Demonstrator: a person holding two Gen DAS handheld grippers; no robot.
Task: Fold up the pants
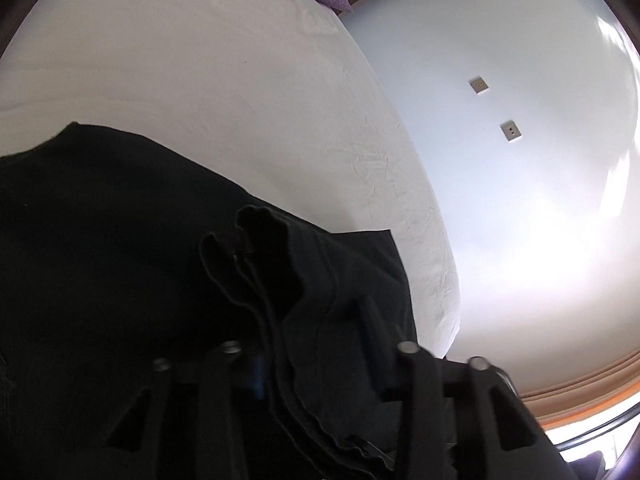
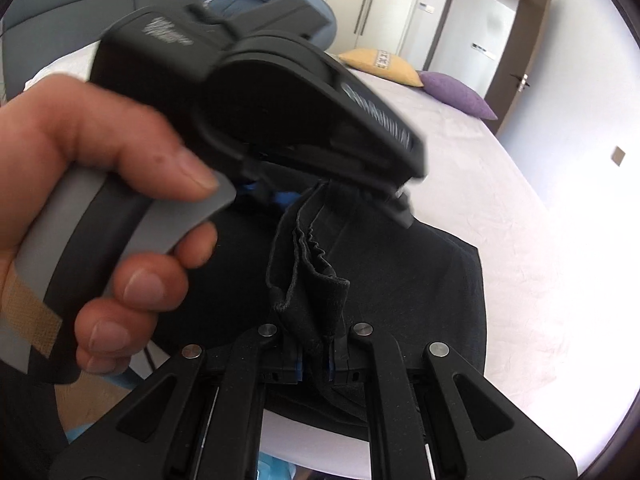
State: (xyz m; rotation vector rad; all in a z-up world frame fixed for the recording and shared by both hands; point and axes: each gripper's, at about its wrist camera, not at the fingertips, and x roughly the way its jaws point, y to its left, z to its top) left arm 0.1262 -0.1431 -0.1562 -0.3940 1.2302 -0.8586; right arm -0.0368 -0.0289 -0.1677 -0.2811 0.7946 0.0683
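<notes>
We see the black pants (image 2: 420, 280) on the bed (image 2: 500, 208), their bunched hem held up between 2 grippers. Our right gripper (image 2: 316, 354) pinches 1 end, our left gripper (image 2: 352, 196) the other. Bare sheet lies beyond toward the pillows (image 2: 456, 94); long axis unclear.

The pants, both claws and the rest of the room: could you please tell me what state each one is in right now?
Pants: black, partly folded on the bed, bunched edge lifted.
Right claw: shut on pants.
Left claw: shut on pants, held in the person's hand.
Bed: covered with a light sheet, lightly wrinkled.
Purple pillow: lying on the bed.
Yellow pillow: lying beside it.
Door: open.
</notes>
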